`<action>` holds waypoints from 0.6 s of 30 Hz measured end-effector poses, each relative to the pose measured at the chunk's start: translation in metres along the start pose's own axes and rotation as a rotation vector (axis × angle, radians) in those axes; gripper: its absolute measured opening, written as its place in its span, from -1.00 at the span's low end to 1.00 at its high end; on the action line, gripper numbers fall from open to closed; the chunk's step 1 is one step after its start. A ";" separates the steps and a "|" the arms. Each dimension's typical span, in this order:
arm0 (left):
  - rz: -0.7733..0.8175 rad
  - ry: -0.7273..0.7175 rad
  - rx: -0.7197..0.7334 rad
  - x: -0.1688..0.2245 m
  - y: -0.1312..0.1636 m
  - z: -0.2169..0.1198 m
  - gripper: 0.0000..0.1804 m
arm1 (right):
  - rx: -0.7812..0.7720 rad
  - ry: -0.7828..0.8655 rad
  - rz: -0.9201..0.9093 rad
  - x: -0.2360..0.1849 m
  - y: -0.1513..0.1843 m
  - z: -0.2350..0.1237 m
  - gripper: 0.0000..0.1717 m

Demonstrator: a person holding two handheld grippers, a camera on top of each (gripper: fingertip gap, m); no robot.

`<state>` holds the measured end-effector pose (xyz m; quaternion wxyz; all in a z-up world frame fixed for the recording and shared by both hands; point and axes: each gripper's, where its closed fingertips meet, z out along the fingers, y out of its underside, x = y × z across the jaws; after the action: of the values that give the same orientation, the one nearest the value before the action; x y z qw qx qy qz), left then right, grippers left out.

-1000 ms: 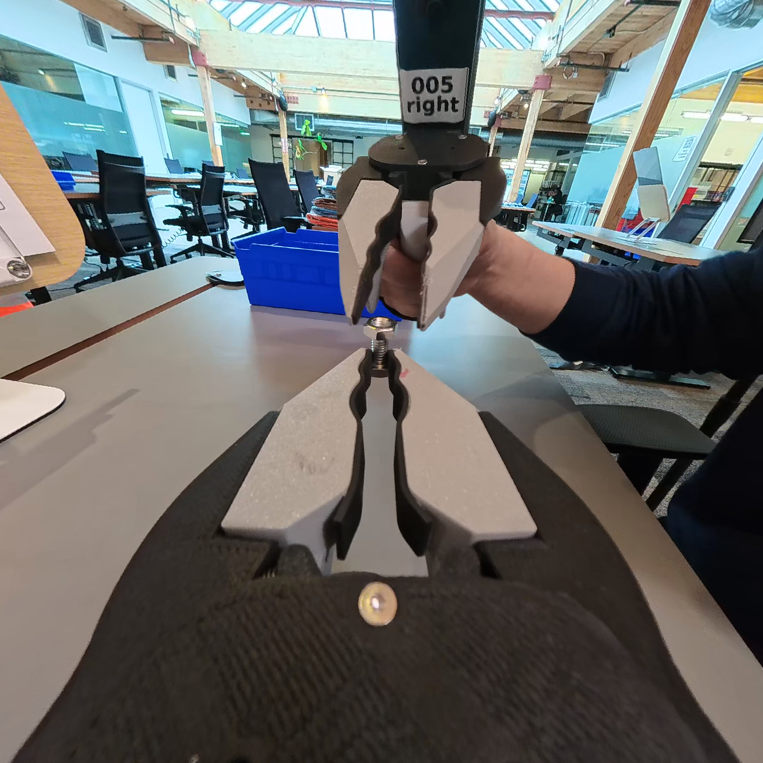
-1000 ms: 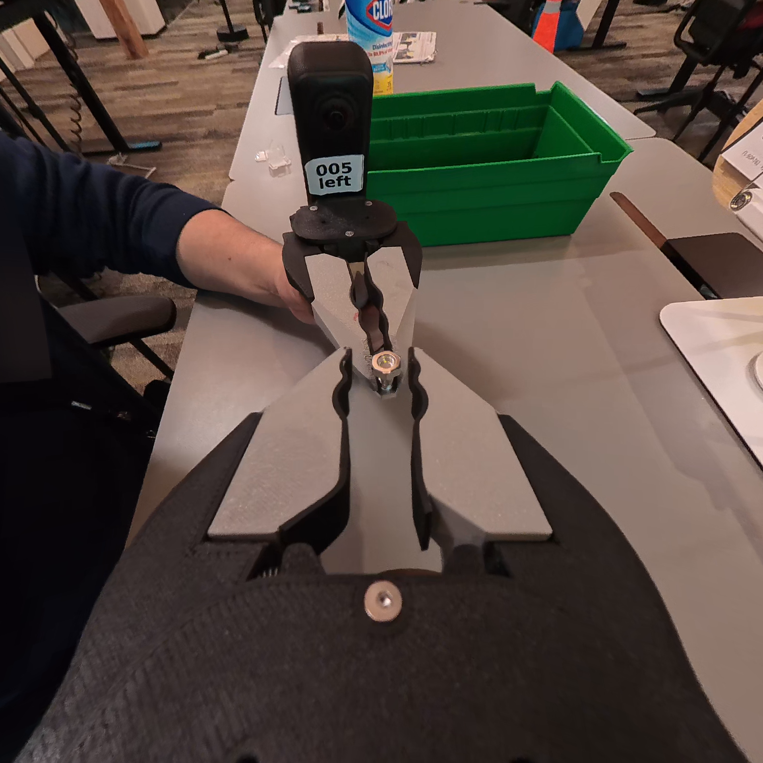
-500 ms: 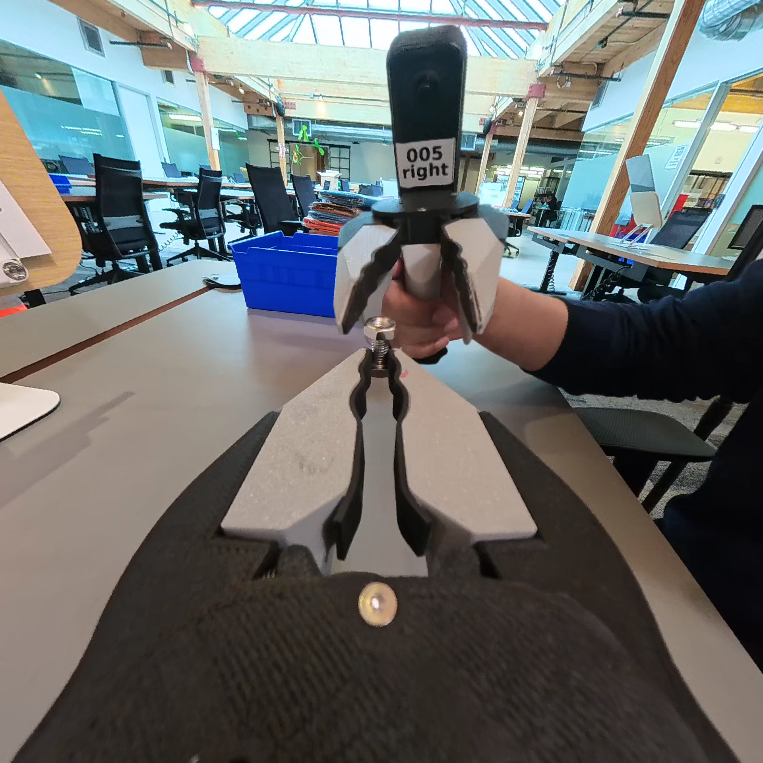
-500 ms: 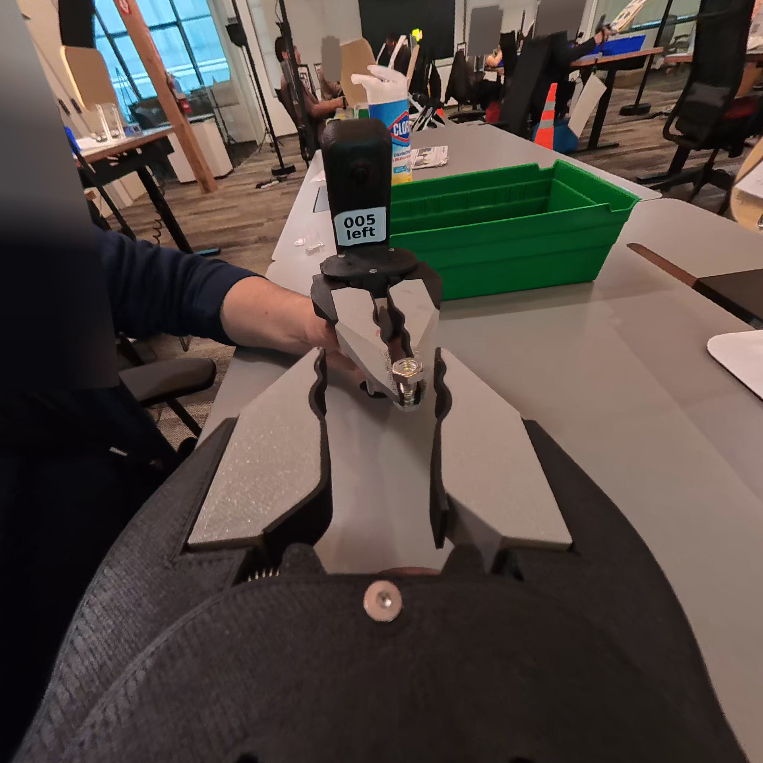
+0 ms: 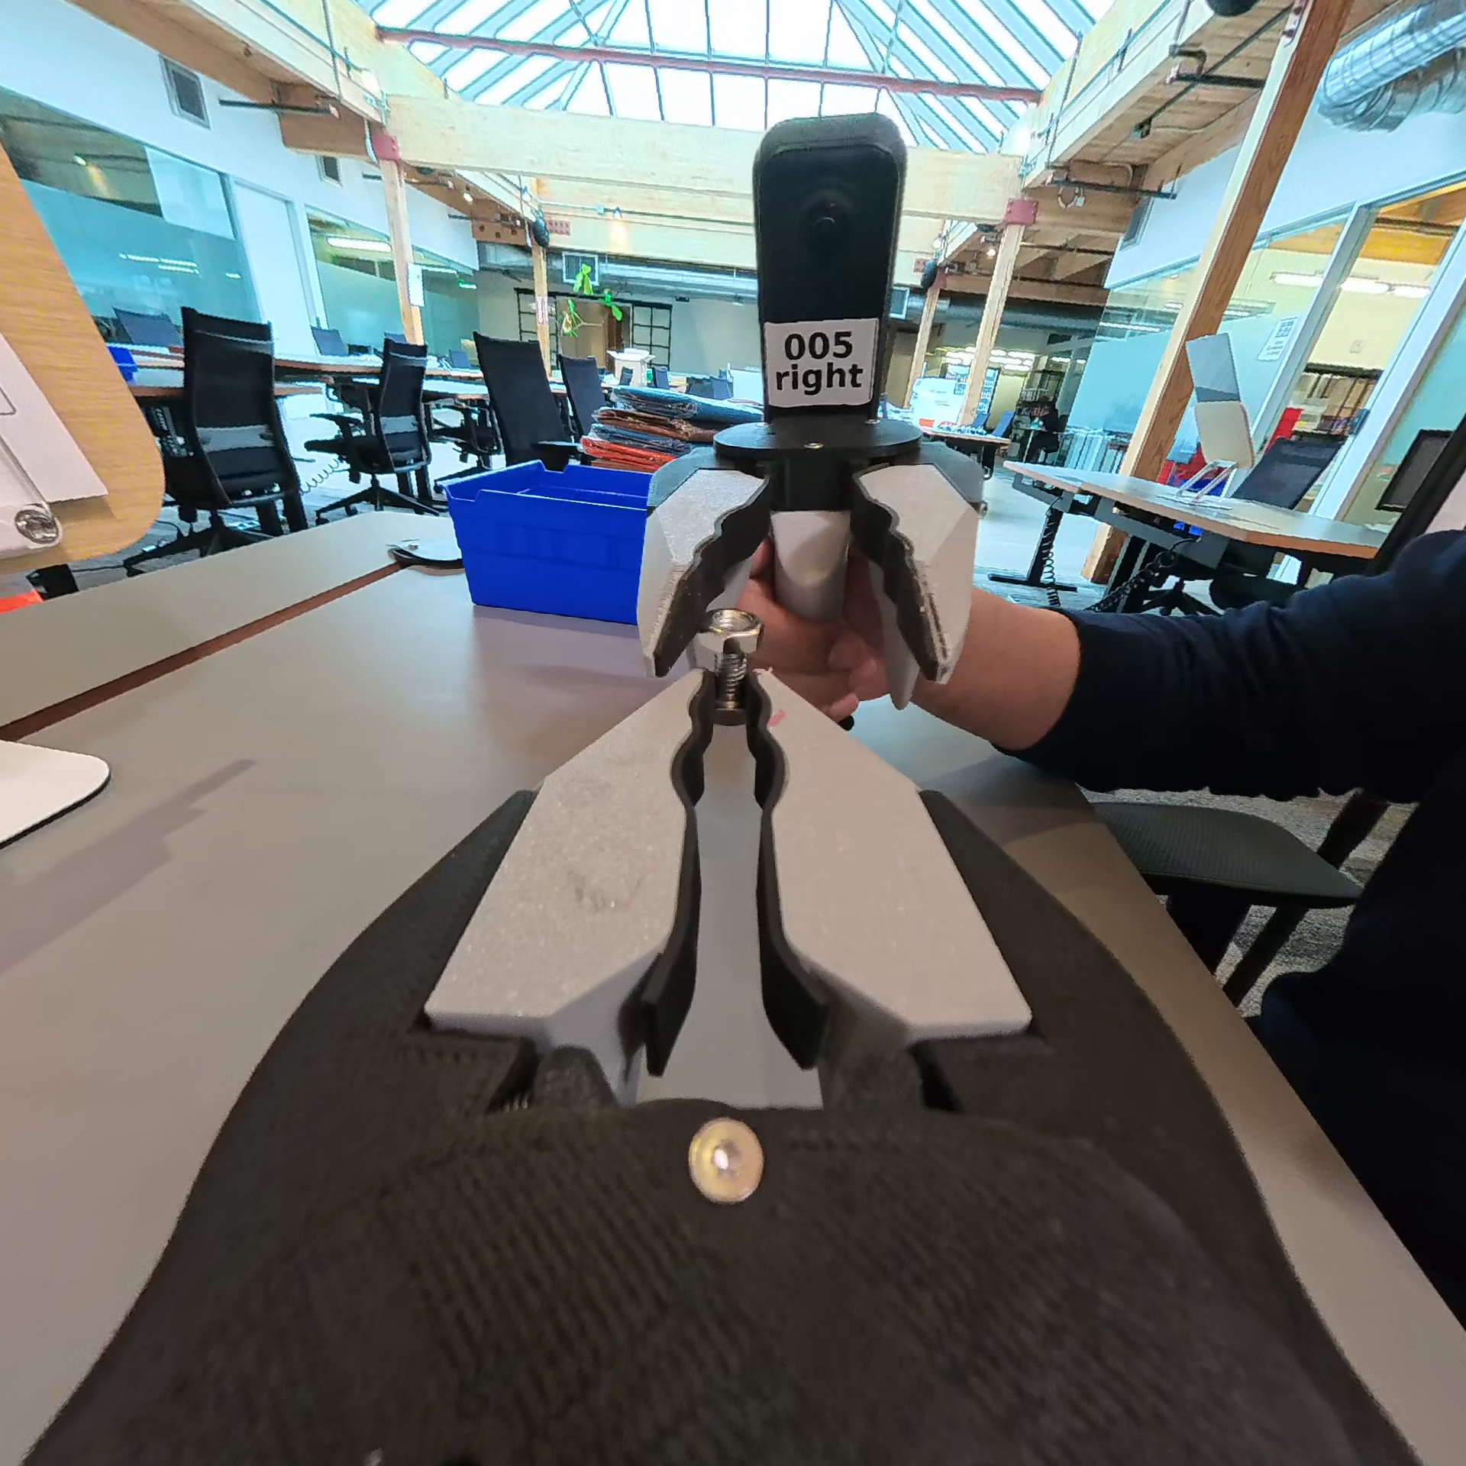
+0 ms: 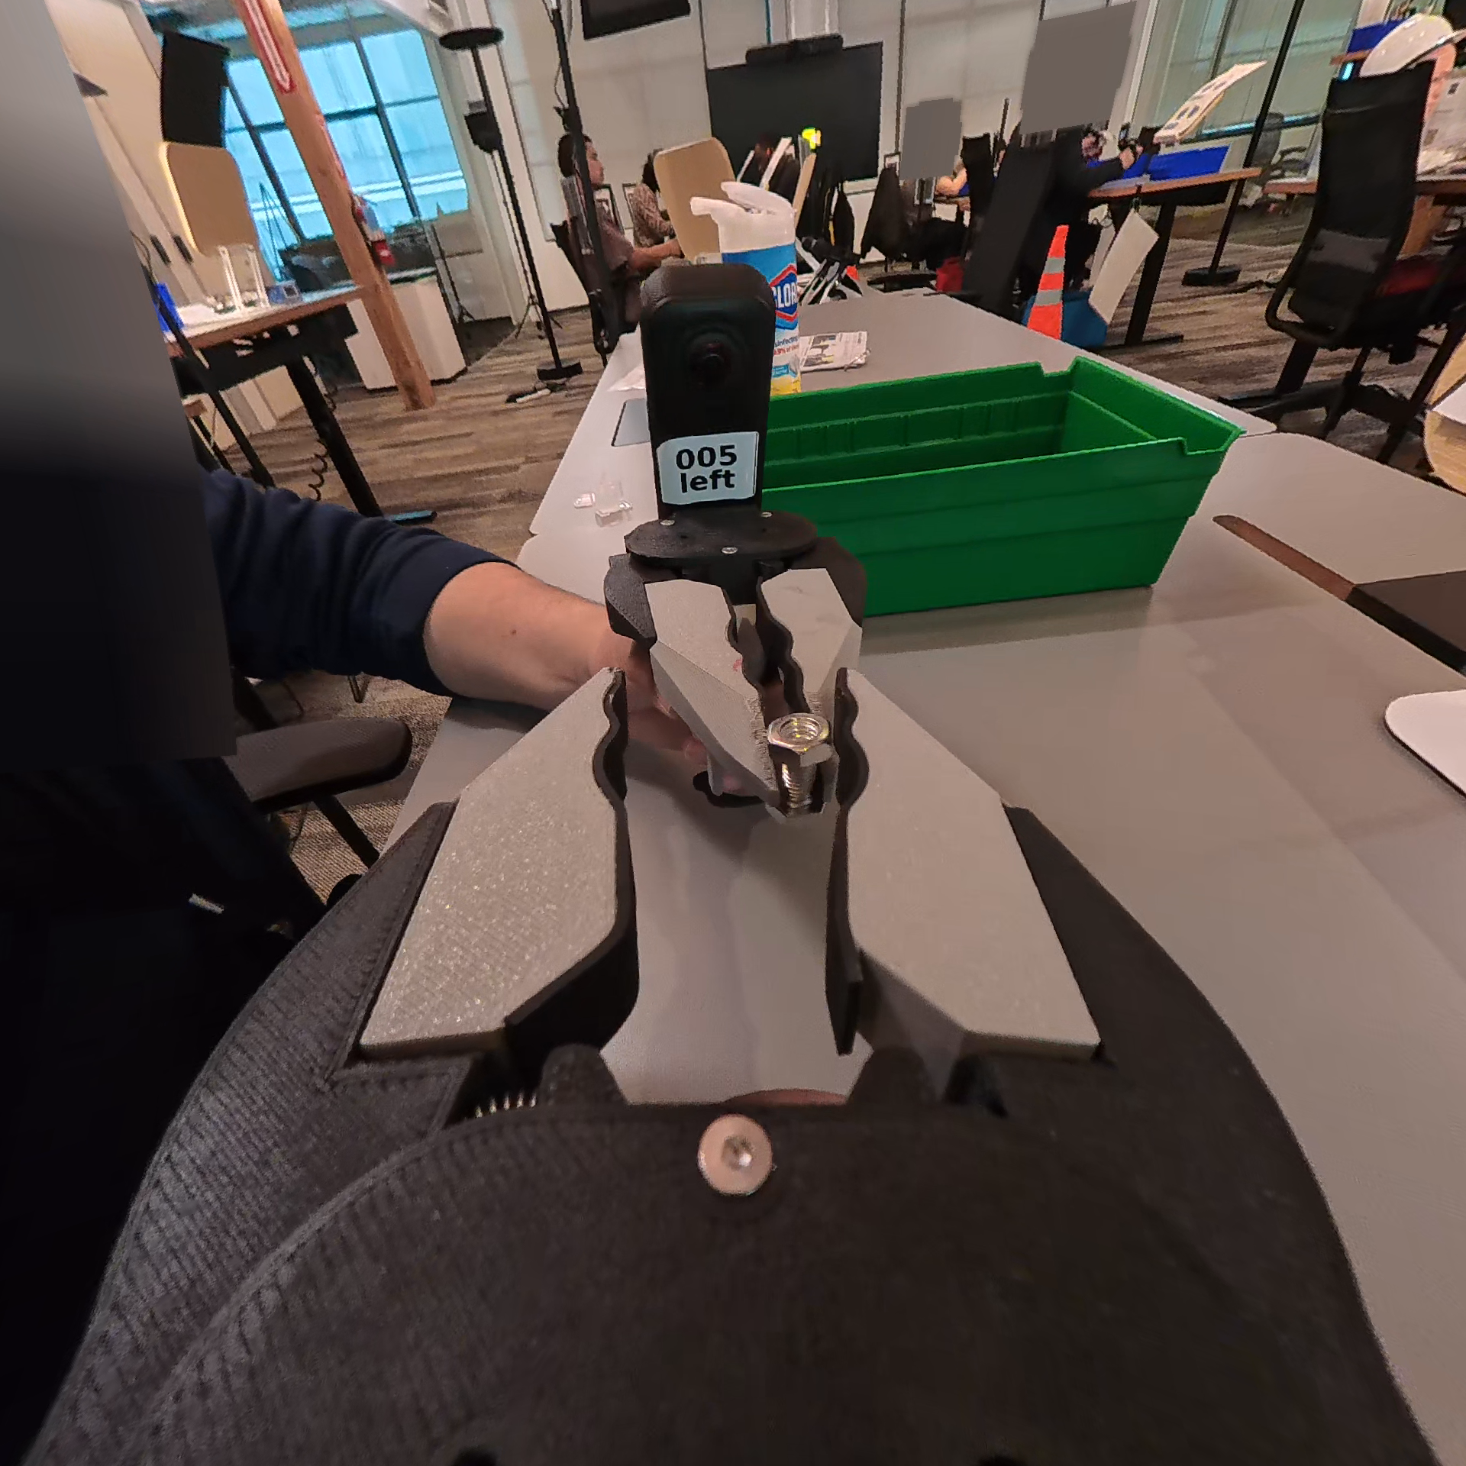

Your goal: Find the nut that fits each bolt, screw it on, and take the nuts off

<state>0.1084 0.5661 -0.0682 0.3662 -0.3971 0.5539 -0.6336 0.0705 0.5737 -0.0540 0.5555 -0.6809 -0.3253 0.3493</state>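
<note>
The bolt (image 5: 728,686) is a short, bright steel piece with a coarse thread, standing upright above the grey tabletop (image 5: 317,754). A shiny hexagonal nut (image 5: 727,635) sits at its upper end, its flat faces catching the light; in the right wrist view the nut (image 6: 799,739) shows its round threaded bore from above, with the threaded shank (image 6: 796,785) running down below it.

The left gripper (image 5: 728,706) has its jaws drawn nearly together on the lower part of the shank, the black wavy pads pressing on the thread from both sides, so the bolt is clamped at the very tips and held clear of the tabletop.

The right gripper (image 6: 726,738) faces it with jaws spread wide. The nut stands between them, close beside the right-hand finger (image 6: 853,738) and well apart from the other; whether that pad touches the nut cannot be told.

A green bin (image 6: 992,508) and a blue bin (image 5: 555,539) stand farther back on the tabletop.
</note>
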 end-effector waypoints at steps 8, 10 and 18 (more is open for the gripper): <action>0.002 -0.003 0.006 0.000 -0.001 0.000 -0.94 | 0.026 0.006 0.010 0.000 0.000 0.004 -0.40; 0.002 -0.006 0.003 -0.001 -0.001 0.000 -0.94 | 0.029 0.006 0.009 -0.001 0.001 0.005 -0.39; 0.002 -0.018 0.003 -0.003 -0.002 -0.001 -0.94 | 0.028 0.038 -0.001 0.002 0.001 -0.001 -0.38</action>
<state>0.1086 0.5693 -0.0667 0.3723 -0.4018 0.5498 -0.6306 0.0725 0.5745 -0.0549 0.5714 -0.6793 -0.3100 0.3405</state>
